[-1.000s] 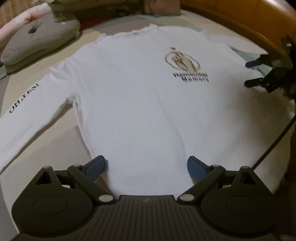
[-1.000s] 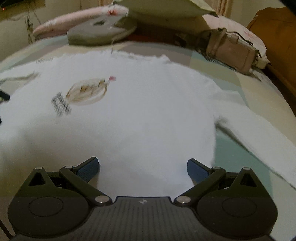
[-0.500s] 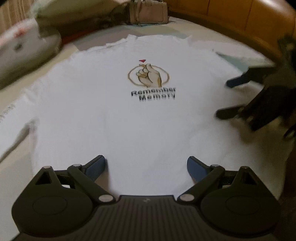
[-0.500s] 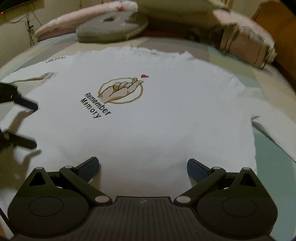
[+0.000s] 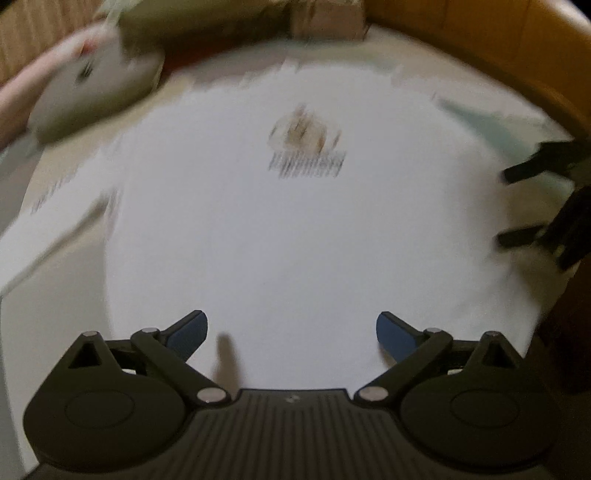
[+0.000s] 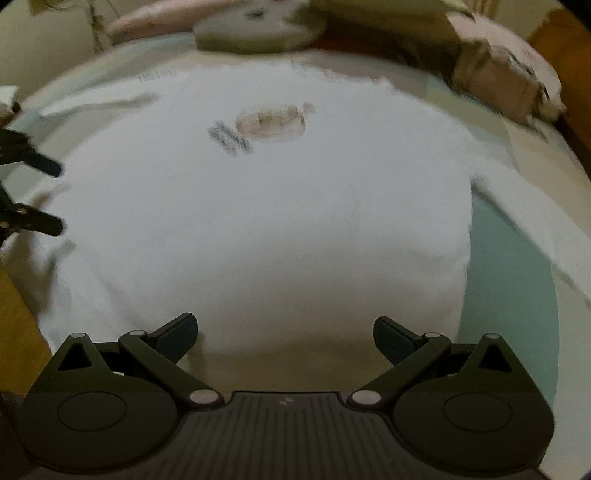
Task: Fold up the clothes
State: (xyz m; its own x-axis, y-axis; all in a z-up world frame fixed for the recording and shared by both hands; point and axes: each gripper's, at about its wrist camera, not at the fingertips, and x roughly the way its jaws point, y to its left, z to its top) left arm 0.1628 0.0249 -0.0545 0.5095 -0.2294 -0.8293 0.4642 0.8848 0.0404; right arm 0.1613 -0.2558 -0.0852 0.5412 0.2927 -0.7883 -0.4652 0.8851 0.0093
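Note:
A white long-sleeved shirt lies flat on the bed, front side up, with a round tan print and dark lettering on its chest. Both views are blurred by motion. My left gripper hovers open over the shirt's hem, nothing between its blue pads. My right gripper is also open above the hem, near the shirt's right side. Each gripper shows in the other's view: the right one at the far right edge, the left one at the far left edge. One sleeve stretches out to the right.
A grey cushion and a pink pillow lie beyond the collar. A beige bag sits at the back right. A wooden bed frame curves around the right side. Pale green sheet shows beside the shirt.
Both grippers have swung and pulled back toward the hem, so the shirt now looks further off and smeared. Both stayed open, and the shirt has not moved.

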